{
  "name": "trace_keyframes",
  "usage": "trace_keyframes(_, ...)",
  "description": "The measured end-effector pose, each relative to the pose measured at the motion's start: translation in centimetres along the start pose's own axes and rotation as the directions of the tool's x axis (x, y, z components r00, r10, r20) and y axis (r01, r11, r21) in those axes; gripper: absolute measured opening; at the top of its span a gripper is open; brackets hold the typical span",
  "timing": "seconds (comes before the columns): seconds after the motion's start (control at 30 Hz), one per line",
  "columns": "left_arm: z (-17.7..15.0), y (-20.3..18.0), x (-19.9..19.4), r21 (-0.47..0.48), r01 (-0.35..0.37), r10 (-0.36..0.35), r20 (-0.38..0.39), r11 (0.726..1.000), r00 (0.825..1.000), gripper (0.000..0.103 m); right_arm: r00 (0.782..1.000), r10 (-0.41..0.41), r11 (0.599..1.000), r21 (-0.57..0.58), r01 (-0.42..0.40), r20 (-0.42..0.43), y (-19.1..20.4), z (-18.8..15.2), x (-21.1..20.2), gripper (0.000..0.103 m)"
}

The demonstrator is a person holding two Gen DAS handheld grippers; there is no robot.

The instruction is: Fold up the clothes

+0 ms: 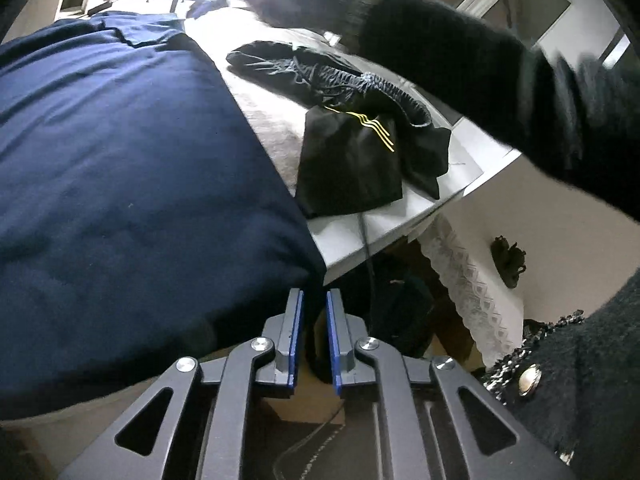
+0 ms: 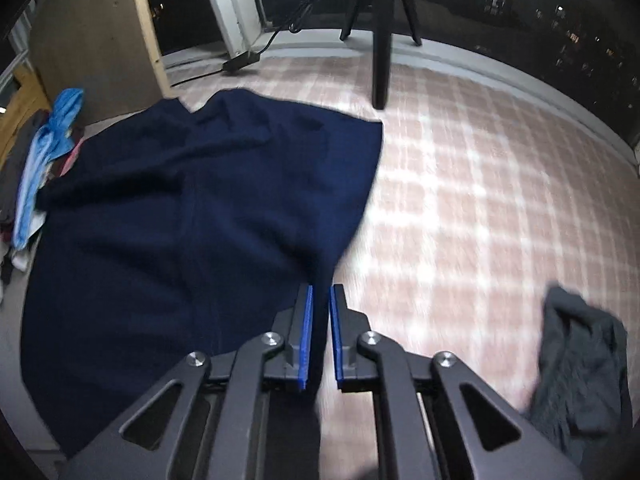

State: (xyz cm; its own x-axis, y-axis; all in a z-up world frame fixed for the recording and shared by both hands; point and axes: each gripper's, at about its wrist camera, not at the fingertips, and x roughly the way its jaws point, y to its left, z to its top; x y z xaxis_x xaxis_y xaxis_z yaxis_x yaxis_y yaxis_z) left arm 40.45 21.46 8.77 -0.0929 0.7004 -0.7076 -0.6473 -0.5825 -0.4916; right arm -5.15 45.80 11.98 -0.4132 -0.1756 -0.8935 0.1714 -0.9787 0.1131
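Note:
A large navy garment [image 1: 120,168] lies spread on the table and droops over its near edge. My left gripper [image 1: 315,300] sits at the garment's lower right corner, jaws nearly together with a dark fold of the cloth between the blue pads [image 1: 297,336]. In the right wrist view the same navy garment [image 2: 192,208] lies on a pink checked cloth [image 2: 480,184]. Its near edge is drawn to a point that runs into my right gripper [image 2: 320,292], which is shut on it.
A black garment with yellow stripes [image 1: 352,152] lies near the white table's edge [image 1: 400,220]. A person's black fuzzy sleeve [image 1: 460,52] reaches across above it. A grey garment [image 2: 580,360] lies at the right, light blue clothes [image 2: 52,140] at the left, a tripod [image 2: 380,40] behind.

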Motion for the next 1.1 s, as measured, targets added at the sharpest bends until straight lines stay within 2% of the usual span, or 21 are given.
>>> trace_keyframes(0.07,-0.6,0.5,-0.6,0.015,-0.006,0.006,-0.011,1.0,1.0,0.01,0.998,0.058,0.998,-0.018,-0.057,0.033,0.4,-4.1,-3.5,0.011)
trace_keyframes(0.13,-1.0,1.0,-1.4,0.02,-0.005,0.006,-0.018,1.0,1.0,0.01,0.991,0.126,0.992,-0.029,-0.124,0.046,0.7,-8.8,-6.6,0.023)
trace_keyframes(0.27,-1.6,1.1,-2.3,0.014,-0.06,0.06,0.011,0.998,0.998,0.01,0.979,0.19,0.981,-0.014,-0.192,-0.068,2.1,-21.2,-9.1,0.026)
trace_keyframes(0.3,-1.7,1.0,-2.3,0.019,-0.068,0.068,0.013,0.997,0.998,0.011,0.979,0.183,0.983,-0.012,-0.185,-0.092,2.6,-23.3,-9.1,0.026)
trace_keyframes(0.37,-1.8,0.4,-2.2,0.043,-0.082,0.081,0.015,0.996,0.997,0.021,0.974,0.186,0.982,-0.003,-0.188,-0.129,3.5,-26.4,-8.8,0.026)
trace_keyframes(0.47,-2.1,-0.5,-2.0,0.086,-0.108,0.106,0.028,0.99,0.994,0.021,0.965,0.199,0.979,-0.009,-0.204,-0.168,5.0,-29.7,-8.3,0.026)
trace_keyframes(0.57,-2.6,-1.5,-1.4,0.112,-0.122,0.12,0.027,0.986,0.992,0.023,0.973,0.175,0.983,-0.025,-0.18,-0.153,5.9,-30.9,-8.5,0.026)
trace_keyframes(0.67,-2.8,-2.5,-0.6,0.145,-0.139,0.137,0.02,0.98,0.99,0.023,0.971,0.174,0.982,-0.039,-0.182,-0.162,6.5,-31.2,-8.6,0.026)
trace_keyframes(0.77,-2.9,-3.2,-0.2,0.164,-0.149,0.147,0.024,0.975,0.989,0.024,0.974,0.154,0.981,-0.089,-0.17,-0.164,7.8,-31.2,-8.4,0.028)
trace_keyframes(0.8,-2.9,-3.3,-0.2,0.165,-0.153,0.15,0.029,0.974,0.988,0.025,0.976,0.147,0.98,-0.109,-0.166,-0.163,8.3,-31.2,-8.3,0.032)
trace_keyframes(0.87,-2.9,-3.4,-0.1,0.167,-0.165,0.161,0.038,0.972,0.986,0.029,0.978,0.134,0.976,-0.148,-0.157,-0.159,9.3,-31.1,-8.1,0.032)
trace_keyframes(0.9,-2.9,-3.4,0.0,0.167,-0.17,0.166,0.042,0.971,0.985,0.03,0.98,0.127,0.974,-0.167,-0.152,-0.154,9.7,-31.3,-8.1,0.03)
trace_keyframes(0.93,-2.9,-3.5,0.1,0.168,-0.176,0.171,0.046,0.97,0.984,0.03,0.979,0.134,0.973,-0.164,-0.16,-0.155,9.7,-31.3,-8.0,0.01)
trace_keyframes(0.97,-2.8,-3.5,0.2,0.176,-0.175,0.17,0.045,0.969,0.984,0.03,0.975,0.153,0.974,-0.146,-0.176,-0.16,9.4,-31.2,-7.9,0.004)
trace_keyframes(1.03,-2.7,-3.7,0.5,0.191,-0.181,0.175,0.047,0.965,0.983,0.03,0.964,0.206,0.971,-0.084,-0.223,-0.169,8.7,-30.8,-7.6,0.004)
trace_keyframes(1.1,-2.3,-4.2,0.8,0.197,-0.196,0.187,0.063,0.961,0.98,0.031,0.94,0.3,0.954,0.046,-0.296,-0.165,7.1,-29.9,-7.6,0.004)
